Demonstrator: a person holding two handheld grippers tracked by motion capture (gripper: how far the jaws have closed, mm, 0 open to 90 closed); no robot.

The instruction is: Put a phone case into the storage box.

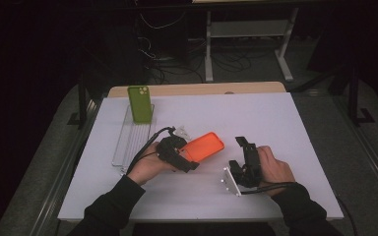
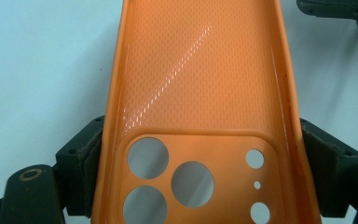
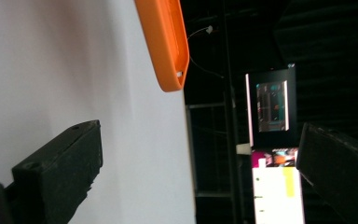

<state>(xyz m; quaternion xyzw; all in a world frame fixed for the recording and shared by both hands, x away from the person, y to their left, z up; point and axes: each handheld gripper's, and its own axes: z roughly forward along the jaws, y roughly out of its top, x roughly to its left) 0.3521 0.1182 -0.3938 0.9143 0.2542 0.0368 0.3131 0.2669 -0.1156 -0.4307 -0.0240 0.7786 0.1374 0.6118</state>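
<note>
Left gripper (image 1: 189, 158): jaws closed on the orange phone case (image 1: 205, 146), one black pad pressed against each long side at the camera-cutout end. In the left gripper view the orange phone case (image 2: 200, 93) runs straight up between the jaws, inner face toward the camera, textured lining shiny under the light, three large round holes and three small ones in the raised cutout block. The far end of the case reaches out over the white table (image 1: 275, 128), near its middle; whether the case rests on the surface or hangs just above it cannot be told.

Left hand (image 1: 147, 167): comes in from the lower left, dark sleeve, fingers wrapped round the gripper body, gripper pointing up and to the right across the table. Cable loops back over the wrist.

Right gripper (image 1: 239, 145): jaws wide apart, nothing between them. In the right gripper view the two black jaws stand well apart at the bottom corners, with bare table and dark room in the gap; the orange phone case (image 3: 165, 42) shows edge-on farther off, apart from these jaws.

Right hand (image 1: 273, 169): rests low on the table to the right of the case, gripper rolled on its side, grey plate toward the near edge.

Also on the table: a green phone case (image 1: 140, 103) standing upright at the far end of a clear rack (image 1: 128, 142), left of the left hand.

No readable writing or brand marks on either case.
</note>
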